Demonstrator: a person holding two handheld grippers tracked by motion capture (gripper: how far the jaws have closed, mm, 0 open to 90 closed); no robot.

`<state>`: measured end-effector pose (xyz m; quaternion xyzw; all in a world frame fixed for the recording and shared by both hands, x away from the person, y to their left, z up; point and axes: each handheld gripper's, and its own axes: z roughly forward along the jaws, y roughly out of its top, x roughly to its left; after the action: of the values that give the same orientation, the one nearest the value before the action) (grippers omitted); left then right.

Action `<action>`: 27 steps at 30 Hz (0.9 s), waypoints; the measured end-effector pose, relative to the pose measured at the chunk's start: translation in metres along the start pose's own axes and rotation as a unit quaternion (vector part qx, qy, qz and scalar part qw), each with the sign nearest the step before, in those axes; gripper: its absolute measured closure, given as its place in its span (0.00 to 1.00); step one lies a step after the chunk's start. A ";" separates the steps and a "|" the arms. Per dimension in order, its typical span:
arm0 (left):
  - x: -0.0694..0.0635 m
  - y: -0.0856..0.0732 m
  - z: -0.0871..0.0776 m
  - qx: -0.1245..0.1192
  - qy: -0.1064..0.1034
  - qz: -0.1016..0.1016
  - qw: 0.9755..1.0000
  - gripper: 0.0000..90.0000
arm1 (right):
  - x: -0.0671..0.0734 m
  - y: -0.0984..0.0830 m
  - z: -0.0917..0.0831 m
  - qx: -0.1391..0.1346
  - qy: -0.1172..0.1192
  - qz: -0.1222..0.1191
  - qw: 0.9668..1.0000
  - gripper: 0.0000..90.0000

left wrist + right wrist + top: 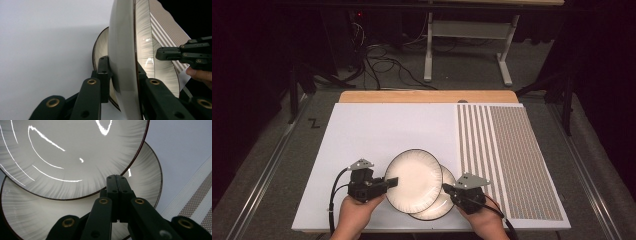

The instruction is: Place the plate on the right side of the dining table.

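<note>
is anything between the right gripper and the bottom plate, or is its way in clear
The upper plate, clamped at its left rim by the left gripper, overlaps most of the bottom plate but not its right edge. The right gripper sits shut at that exposed edge; nothing visible stands between them.

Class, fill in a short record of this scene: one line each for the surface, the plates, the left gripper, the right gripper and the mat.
Surface: white board on a wooden table.
Plates: two cream plates with dark rims; the upper plate overlaps the lower plate.
Left gripper: shut on the upper plate's rim, one jaw on each face.
Right gripper: jaws shut together, nothing between them, tips at the lower plate.
Mat: striped mat at the board's right side.
</note>
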<state>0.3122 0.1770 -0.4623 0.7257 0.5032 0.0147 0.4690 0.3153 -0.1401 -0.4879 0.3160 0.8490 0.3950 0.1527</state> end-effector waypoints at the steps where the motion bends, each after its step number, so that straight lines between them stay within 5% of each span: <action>1: -0.001 0.000 0.000 -0.006 -0.003 0.007 1.000 0.85 | 0.000 0.000 -0.001 -0.003 0.000 0.004 1.000 1.00; 16: 0.005 -0.010 0.004 -0.059 -0.028 0.024 0.998 0.88 | -0.008 0.000 -0.023 -0.034 -0.012 -0.002 0.999 0.96; 27: -0.001 -0.017 0.003 -0.092 -0.030 0.073 0.993 0.88 | -0.014 -0.005 -0.036 -0.041 -0.022 0.011 0.999 0.76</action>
<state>0.3010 0.1748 -0.4748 0.7145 0.4311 0.0730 0.5461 0.3052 -0.1722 -0.4686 0.3279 0.8248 0.4241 0.1797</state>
